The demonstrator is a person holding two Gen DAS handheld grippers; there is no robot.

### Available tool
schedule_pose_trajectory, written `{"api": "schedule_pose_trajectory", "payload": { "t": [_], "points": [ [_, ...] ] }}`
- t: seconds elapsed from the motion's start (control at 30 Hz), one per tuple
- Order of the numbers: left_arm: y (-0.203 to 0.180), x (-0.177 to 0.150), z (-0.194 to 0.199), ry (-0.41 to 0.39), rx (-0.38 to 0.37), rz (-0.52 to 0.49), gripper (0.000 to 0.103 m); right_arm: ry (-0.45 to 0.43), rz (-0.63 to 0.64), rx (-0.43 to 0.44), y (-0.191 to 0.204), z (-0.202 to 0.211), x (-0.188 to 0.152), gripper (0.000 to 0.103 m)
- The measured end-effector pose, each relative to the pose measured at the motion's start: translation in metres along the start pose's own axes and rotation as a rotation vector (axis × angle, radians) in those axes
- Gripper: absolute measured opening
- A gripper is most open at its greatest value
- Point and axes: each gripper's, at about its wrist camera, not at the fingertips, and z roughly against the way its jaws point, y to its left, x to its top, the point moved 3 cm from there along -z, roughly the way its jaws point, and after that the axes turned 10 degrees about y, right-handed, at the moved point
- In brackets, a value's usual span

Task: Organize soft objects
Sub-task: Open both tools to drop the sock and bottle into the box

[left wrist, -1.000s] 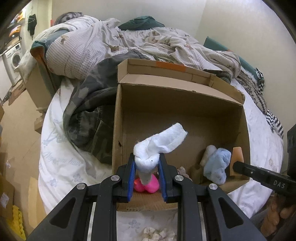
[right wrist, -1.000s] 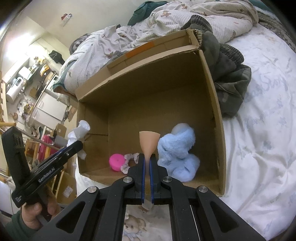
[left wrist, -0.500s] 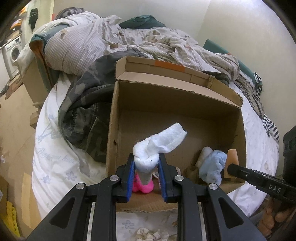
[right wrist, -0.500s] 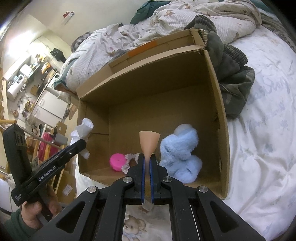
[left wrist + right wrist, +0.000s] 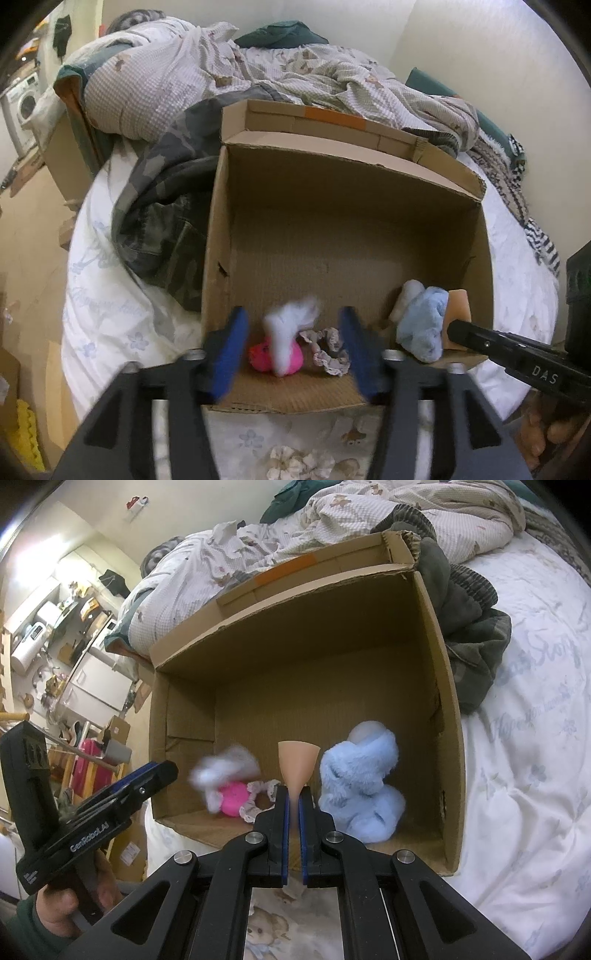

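An open cardboard box (image 5: 369,229) (image 5: 448,686) lies on the bed. My left gripper (image 5: 293,343) is open at the box's near edge. A white sock (image 5: 291,325) (image 5: 225,771) is blurred, falling free between the jaws onto a pink soft toy (image 5: 258,360) (image 5: 232,797). A lace scrunchie (image 5: 327,347) (image 5: 258,797) lies beside it, and a light blue plush (image 5: 421,325) (image 5: 364,786) sits at the box's right. My right gripper (image 5: 293,812) is shut on a peach sponge (image 5: 297,764) (image 5: 458,306) over the box's near edge.
A camouflage garment (image 5: 162,218) lies left of the box and a rumpled checked duvet (image 5: 258,77) behind it. A white scrunchie (image 5: 299,461) lies on the sheet in front of the box. The bed edge drops to the floor on the left.
My left gripper has opened and let go of the white sock, which drops into the box. The right gripper stays shut on the peach sponge, slightly nearer the box.
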Motion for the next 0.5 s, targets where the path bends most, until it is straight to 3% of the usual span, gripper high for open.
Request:
{"api": "schedule_pose_trajectory", "payload": {
  "t": [0.07, 0.5],
  "points": [
    [-0.0006, 0.0, 0.0009, -0.002, 0.014, -0.002, 0.067, 0.002, 0.0, -0.001, 0.0009, -0.0013, 0.0003, 0.006],
    [0.0019, -0.0001, 0.0028, 0.004, 0.029, 0.007, 0.067, -0.005, -0.004, -0.001, 0.0018, -0.0035, 0.0016, 0.007]
  ]
}}
